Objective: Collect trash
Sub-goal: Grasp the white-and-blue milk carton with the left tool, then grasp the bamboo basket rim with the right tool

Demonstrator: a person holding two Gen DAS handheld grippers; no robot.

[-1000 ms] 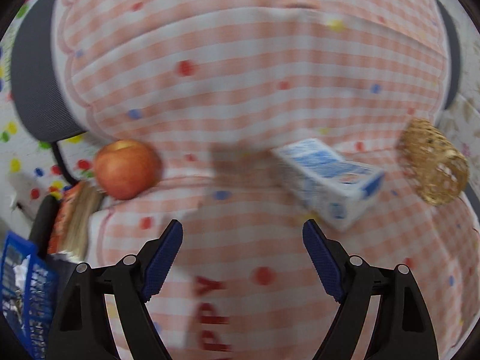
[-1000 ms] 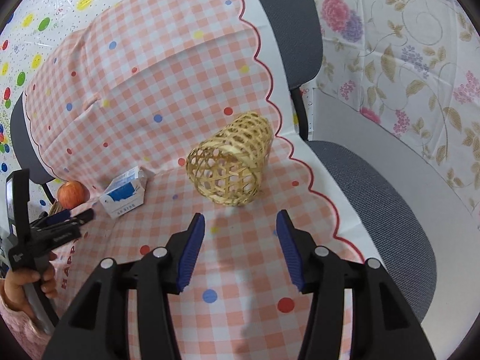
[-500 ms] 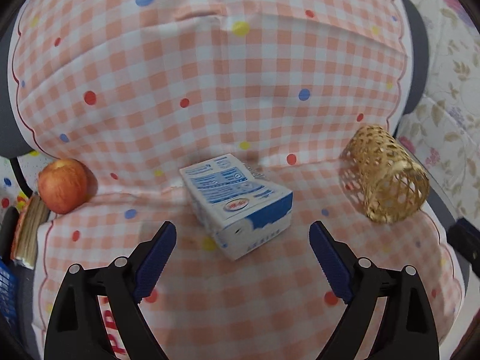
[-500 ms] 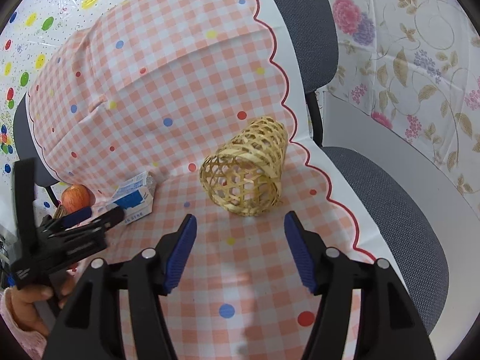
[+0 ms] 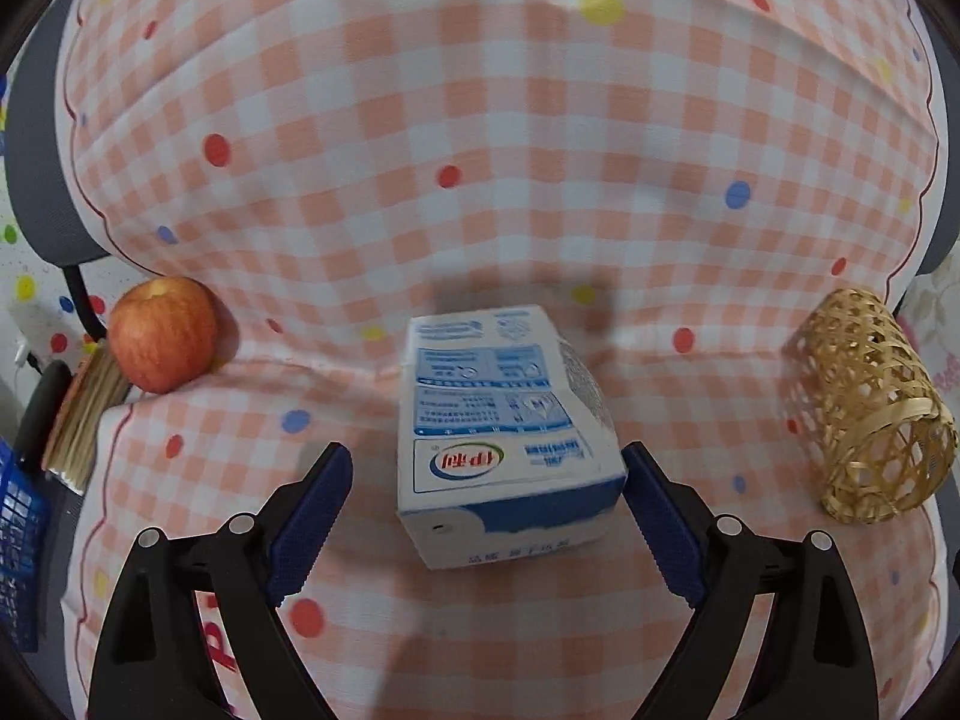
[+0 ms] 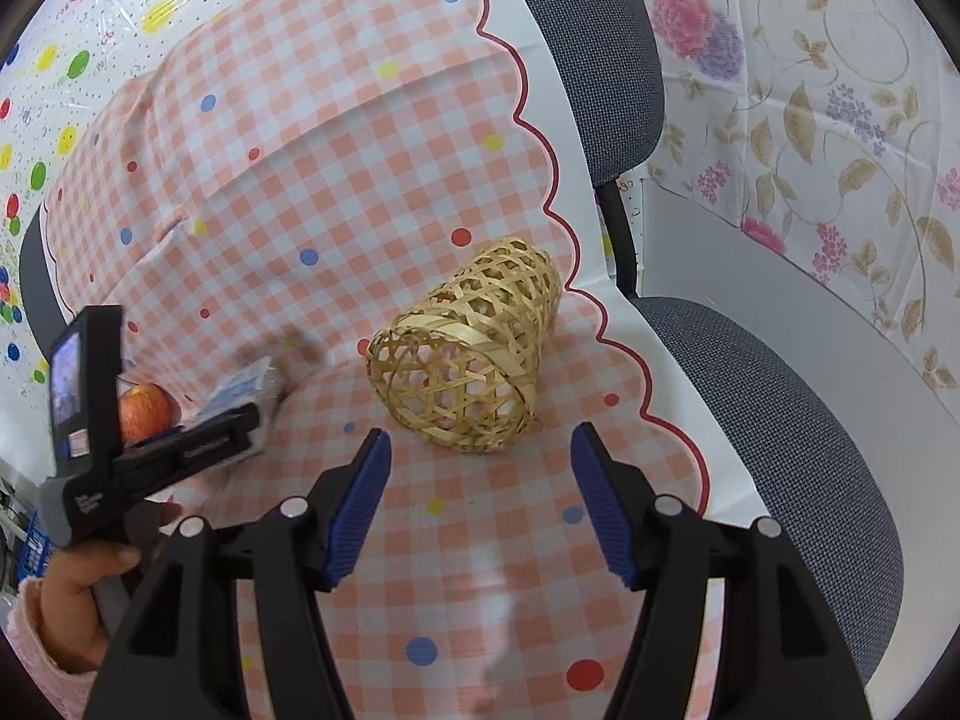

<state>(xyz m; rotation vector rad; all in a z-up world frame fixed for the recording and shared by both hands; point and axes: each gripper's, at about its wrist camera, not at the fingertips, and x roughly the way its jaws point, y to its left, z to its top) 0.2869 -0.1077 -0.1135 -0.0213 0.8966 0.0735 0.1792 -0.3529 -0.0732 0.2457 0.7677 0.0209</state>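
The blue and white milk carton (image 5: 504, 420) lies on its side on the pink checked cloth (image 5: 480, 150) over the chair seat. The left gripper (image 5: 483, 516) has its jaws wide open on both sides of the carton, holding nothing. The right pad looks very close to the carton's corner. If the jaws close off-centre, the carton could twist or slide on the soft cloth.

The right gripper (image 6: 480, 504) is partly open and empty, near the tipped woven bamboo basket (image 6: 465, 360). A bump could roll that basket away.
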